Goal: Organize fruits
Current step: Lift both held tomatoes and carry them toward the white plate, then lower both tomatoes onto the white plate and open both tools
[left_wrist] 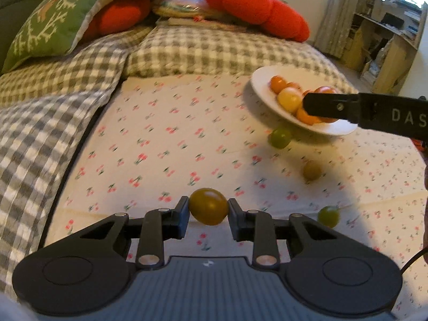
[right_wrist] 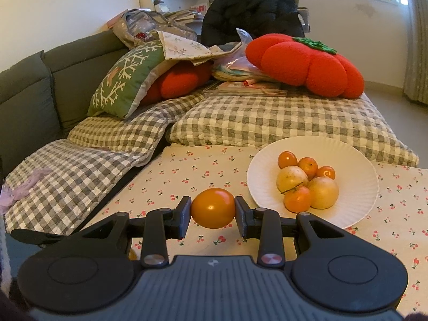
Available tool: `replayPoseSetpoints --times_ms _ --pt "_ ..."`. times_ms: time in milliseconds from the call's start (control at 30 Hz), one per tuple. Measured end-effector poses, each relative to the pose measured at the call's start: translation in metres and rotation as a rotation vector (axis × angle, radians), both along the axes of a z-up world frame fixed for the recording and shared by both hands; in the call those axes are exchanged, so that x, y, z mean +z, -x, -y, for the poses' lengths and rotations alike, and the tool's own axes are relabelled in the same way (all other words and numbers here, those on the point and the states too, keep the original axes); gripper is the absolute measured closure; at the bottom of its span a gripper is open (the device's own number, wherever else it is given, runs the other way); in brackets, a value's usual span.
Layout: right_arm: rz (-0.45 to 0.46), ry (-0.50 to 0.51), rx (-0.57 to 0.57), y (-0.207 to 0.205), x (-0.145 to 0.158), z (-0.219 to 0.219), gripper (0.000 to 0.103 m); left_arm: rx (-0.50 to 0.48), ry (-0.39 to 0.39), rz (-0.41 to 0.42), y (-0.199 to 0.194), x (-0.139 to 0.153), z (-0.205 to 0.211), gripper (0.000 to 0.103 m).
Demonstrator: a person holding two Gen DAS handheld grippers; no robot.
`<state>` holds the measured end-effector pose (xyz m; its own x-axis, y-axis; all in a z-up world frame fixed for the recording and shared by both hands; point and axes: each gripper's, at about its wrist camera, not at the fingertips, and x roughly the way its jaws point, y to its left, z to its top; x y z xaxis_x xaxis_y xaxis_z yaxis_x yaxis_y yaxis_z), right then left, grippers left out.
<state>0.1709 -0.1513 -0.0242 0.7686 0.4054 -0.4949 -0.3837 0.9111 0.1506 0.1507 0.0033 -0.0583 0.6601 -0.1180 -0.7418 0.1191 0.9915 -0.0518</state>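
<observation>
My left gripper (left_wrist: pixel 208 207) is shut on an olive-green fruit (left_wrist: pixel 208 206) and holds it above the cherry-print cloth (left_wrist: pixel 165 144). My right gripper (right_wrist: pixel 213 210) is shut on an orange fruit (right_wrist: pixel 213 208), left of the white plate (right_wrist: pixel 355 165). The plate holds several orange and yellow fruits (right_wrist: pixel 307 184). In the left wrist view the plate (left_wrist: pixel 264 85) is at the right, with the right gripper's finger (left_wrist: pixel 347 105) reaching over it. Loose fruits lie on the cloth: a green one (left_wrist: pixel 279 137), a brownish one (left_wrist: pixel 312 170) and another green one (left_wrist: pixel 328 216).
Checked grey quilts (right_wrist: pixel 240 123) border the cloth at the back and left. Red tomato-shaped cushions (right_wrist: pixel 307 64) and a green cushion (right_wrist: pixel 125 80) lie behind. A grey sofa back (right_wrist: pixel 32 93) stands at the left. Shelves (left_wrist: pixel 388 40) stand at the far right.
</observation>
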Motion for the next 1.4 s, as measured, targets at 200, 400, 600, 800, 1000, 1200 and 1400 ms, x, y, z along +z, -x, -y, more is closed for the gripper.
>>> replayPoseSetpoints --times_ms 200,400,600,800,1000,1200,1400 --pt "0.029 -0.058 -0.077 -0.005 0.019 0.035 0.072 -0.027 0.032 0.019 -0.012 0.009 0.010 0.080" --pt "0.025 -0.133 -0.223 -0.019 0.026 0.084 0.071 -0.069 0.062 0.044 -0.033 0.023 0.029 0.079" --pt "-0.046 -0.242 -0.328 -0.042 0.013 0.123 0.071 -0.144 0.088 0.085 -0.063 0.041 0.062 0.079" --pt "-0.121 -0.294 -0.364 -0.067 -0.006 0.139 0.071 -0.199 0.105 0.107 -0.116 0.052 0.094 0.079" --pt "-0.073 -0.250 -0.328 -0.084 -0.013 0.139 0.071 -0.213 0.174 0.040 -0.174 0.043 0.112 0.079" --pt "-0.022 -0.123 -0.281 -0.100 -0.020 0.131 0.072 -0.247 0.211 -0.015 -0.208 0.030 0.135 0.079" --pt "-0.021 0.030 -0.231 -0.112 -0.038 0.115 0.072 -0.269 0.174 -0.053 -0.231 0.015 0.157 0.079"
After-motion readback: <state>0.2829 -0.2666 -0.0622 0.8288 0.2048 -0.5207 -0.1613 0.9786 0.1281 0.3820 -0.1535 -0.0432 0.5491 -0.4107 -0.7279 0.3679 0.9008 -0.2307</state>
